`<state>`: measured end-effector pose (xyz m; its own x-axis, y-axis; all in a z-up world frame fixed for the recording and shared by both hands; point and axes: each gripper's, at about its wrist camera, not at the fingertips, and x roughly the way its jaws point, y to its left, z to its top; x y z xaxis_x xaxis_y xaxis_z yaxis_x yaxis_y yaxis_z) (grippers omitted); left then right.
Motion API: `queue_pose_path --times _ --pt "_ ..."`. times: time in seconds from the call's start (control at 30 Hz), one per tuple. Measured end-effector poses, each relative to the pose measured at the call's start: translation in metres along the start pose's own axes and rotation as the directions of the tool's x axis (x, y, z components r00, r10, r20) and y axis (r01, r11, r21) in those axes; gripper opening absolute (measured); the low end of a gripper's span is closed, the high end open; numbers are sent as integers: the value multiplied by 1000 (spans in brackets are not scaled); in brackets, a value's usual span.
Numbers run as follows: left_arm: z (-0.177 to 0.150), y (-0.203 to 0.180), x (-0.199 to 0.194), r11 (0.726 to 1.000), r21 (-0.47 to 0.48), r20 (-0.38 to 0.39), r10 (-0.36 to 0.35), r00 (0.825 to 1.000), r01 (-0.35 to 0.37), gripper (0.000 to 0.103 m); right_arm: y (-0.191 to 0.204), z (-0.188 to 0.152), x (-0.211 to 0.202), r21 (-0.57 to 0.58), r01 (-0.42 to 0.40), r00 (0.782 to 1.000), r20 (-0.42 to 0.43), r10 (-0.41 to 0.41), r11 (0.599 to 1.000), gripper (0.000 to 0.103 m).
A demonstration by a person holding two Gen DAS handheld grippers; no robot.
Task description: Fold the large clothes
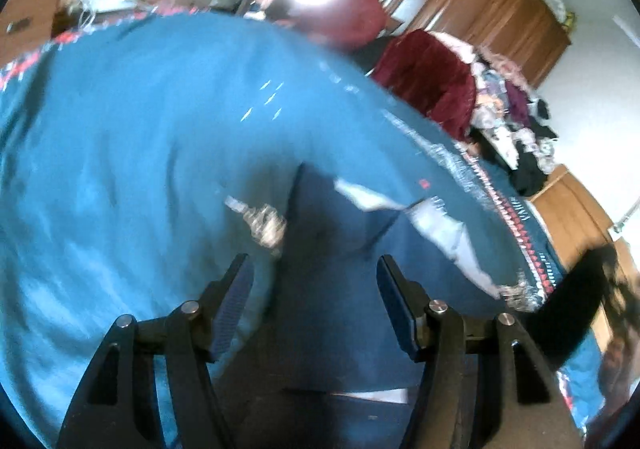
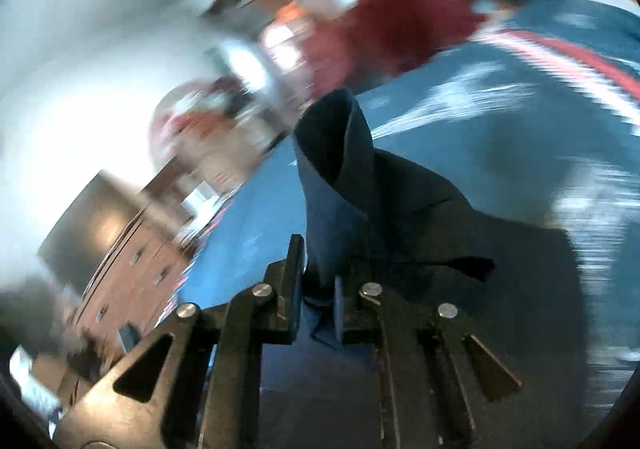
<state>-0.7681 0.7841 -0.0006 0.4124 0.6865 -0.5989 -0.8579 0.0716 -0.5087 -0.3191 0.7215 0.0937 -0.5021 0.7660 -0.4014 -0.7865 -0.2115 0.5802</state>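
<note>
Navy garment [image 2: 340,177] pinched by right gripper [image 2: 318,281]; left gripper [image 1: 314,269] fingers wide; background blurred.

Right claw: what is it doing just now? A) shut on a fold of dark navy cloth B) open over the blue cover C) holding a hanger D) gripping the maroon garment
A: the right claw has its fingers closed on the dark navy cloth rising between them.

No text, label or number can be read in either view. The patterned border [image 1: 516,225] of the blue spread [image 1: 120,169], toward three o'clock in the left wrist view, carries small white marks that may be letters, but motion blur leaves them illegible.
</note>
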Motion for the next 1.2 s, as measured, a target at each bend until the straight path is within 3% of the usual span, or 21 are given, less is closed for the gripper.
queue_pose_path --times 0.1,0.2,0.27,0.33,0.43,0.53,0.6,0.73,0.8,0.83,0.9,0.93,1.03,1.2 --pt "13 0 -17 1000 19 28 -1 1000 1 67 57 -42 88 -45 -116 984 -142 108 992 22" --pt "14 22 -26 999 -29 34 31 999 -30 69 73 -92 119 -43 -106 960 -266 91 993 32" --pt "9 36 -27 998 -52 16 45 999 -44 70 64 -118 100 -17 -124 955 -275 114 992 39" --pt "-4 48 -24 997 -53 -17 59 998 -60 70 47 -128 75 -28 -84 963 -261 74 996 51" --pt "-21 54 -18 996 -43 -72 70 995 -73 70 -5 -136 35 -36 65 967 -243 -72 997 53" --pt "-32 44 -13 997 -16 -113 67 991 -69 70 -67 -136 -1 24 214 949 -241 -202 976 54" --pt "-32 19 -10 999 37 -114 22 993 -18 70 -97 -129 -16 67 267 942 -230 -246 961 53" --pt "-24 -44 13 985 147 -151 -72 986 95 70 -121 -123 -31 120 266 952 -192 -240 956 53" --pt "-26 -70 44 973 181 -207 -104 973 143 70 -130 -123 -26 115 296 942 -201 -269 948 53" --pt "-27 -77 57 974 204 -212 -57 976 101 69 -133 -127 -23 116 315 934 -216 -285 942 53" --pt "-26 -79 77 964 253 -176 126 976 -79 64 -141 -139 -25 112 332 924 -240 -299 936 53" --pt "-23 -71 82 968 225 -168 151 974 -112 66 -142 -144 -25 111 330 923 -245 -296 937 52" --pt "-23 -46 81 986 127 -195 135 971 -112 66 -147 -155 -30 114 309 931 -240 -275 944 52" --pt "-28 -38 74 993 116 -224 60 973 -34 72 -151 -159 -32 123 291 939 -225 -259 949 57"
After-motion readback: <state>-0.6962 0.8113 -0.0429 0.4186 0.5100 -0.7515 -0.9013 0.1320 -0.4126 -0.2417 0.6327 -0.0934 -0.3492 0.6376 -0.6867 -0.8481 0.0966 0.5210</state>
